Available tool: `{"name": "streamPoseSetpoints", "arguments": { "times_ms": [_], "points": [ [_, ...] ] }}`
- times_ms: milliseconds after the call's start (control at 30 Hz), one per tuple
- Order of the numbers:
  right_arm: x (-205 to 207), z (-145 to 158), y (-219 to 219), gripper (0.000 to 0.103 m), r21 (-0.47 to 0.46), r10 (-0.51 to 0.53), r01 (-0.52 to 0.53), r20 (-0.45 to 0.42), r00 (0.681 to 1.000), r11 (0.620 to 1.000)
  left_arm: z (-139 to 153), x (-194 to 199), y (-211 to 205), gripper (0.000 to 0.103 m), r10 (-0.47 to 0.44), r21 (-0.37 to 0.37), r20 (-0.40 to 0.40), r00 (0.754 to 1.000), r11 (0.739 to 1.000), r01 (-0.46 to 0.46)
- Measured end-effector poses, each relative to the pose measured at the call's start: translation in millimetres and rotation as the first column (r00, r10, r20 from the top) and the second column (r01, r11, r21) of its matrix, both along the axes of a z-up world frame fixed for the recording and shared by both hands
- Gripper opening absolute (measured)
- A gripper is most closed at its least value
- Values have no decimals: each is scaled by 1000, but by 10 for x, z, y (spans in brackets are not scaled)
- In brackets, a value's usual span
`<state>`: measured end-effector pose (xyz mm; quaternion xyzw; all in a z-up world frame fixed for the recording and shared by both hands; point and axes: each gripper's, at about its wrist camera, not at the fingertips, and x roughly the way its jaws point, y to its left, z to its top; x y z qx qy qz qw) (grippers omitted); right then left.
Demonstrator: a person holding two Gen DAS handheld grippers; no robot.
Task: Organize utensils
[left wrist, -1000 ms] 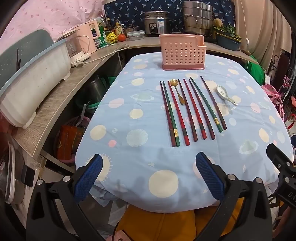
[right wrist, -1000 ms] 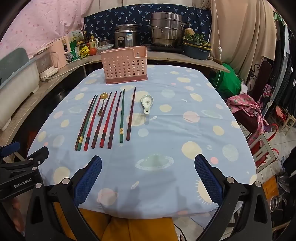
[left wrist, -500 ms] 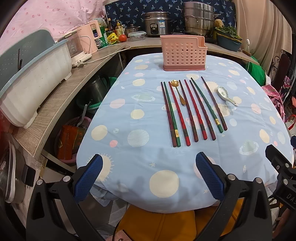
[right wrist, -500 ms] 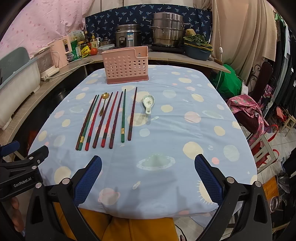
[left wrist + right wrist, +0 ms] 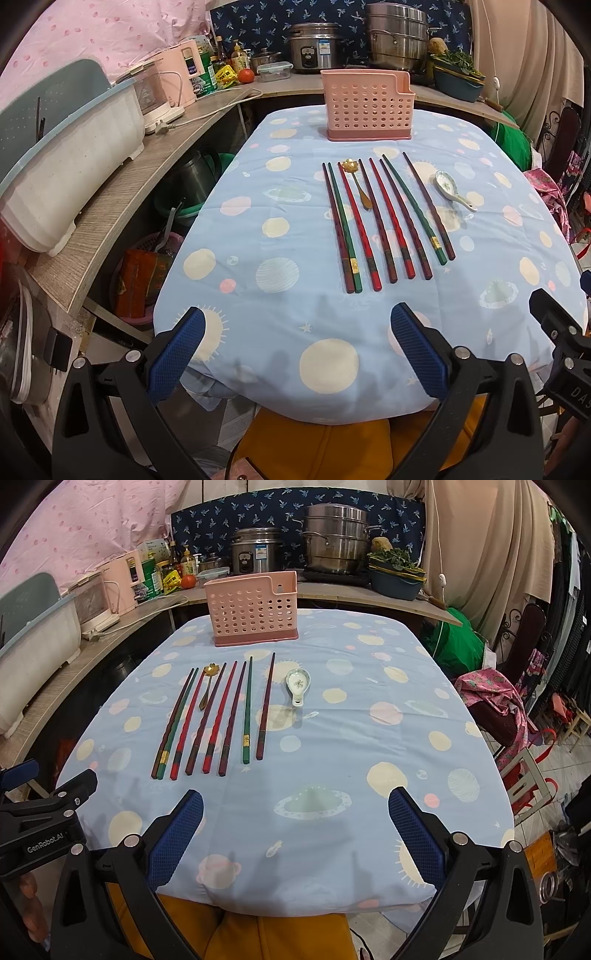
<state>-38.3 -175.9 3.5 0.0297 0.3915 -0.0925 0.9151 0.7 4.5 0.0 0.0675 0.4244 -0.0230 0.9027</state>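
Left gripper: fingers spread wide, nothing between them, hovering at the near table edge. Right gripper: same, spread and empty.

Chopsticks, eight in a row on the blue tablecloth, lie ahead of the left fingers, mostly toward its right finger. From the right gripper they sit ahead and toward its left finger. Long axes run away from the fingers; thin tips point to the pink holder, thick ends point back at the grippers. The two leftmost touch; the others are slightly apart.

Gold spoon lies among the sticks at their far end, bowl toward the holder. Ceramic spoon lies just right of the row, bowl far, handle near. Holder stands upright beyond all, well apart from both grippers.
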Motion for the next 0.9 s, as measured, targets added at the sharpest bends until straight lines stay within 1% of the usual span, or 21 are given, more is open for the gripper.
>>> {"name": "streamPoseSetpoints", "arguments": {
  "times_ms": [600, 633, 733, 900],
  "points": [
    [5, -11, -24, 96, 1, 1, -1, -2, 1000, 1000, -20, 24, 56, 96, 0, 1, 0, 1000, 1000, 0],
    [21, 31, 36, 96, 0, 1, -1, -2, 1000, 1000, -23, 29, 66, 96, 0, 1, -1, 1000, 1000, 0],
    [16, 21, 26, 96, 1, 1, -1, -2, 1000, 1000, -6, -1, -2, 96, 1, 0, 0, 1000, 1000, -1],
    [7, 3, 2, 96, 0, 0, 0, -2, 1000, 1000, -5, 5, 18, 96, 0, 0, 2, 1000, 1000, 0]
  ]
}}
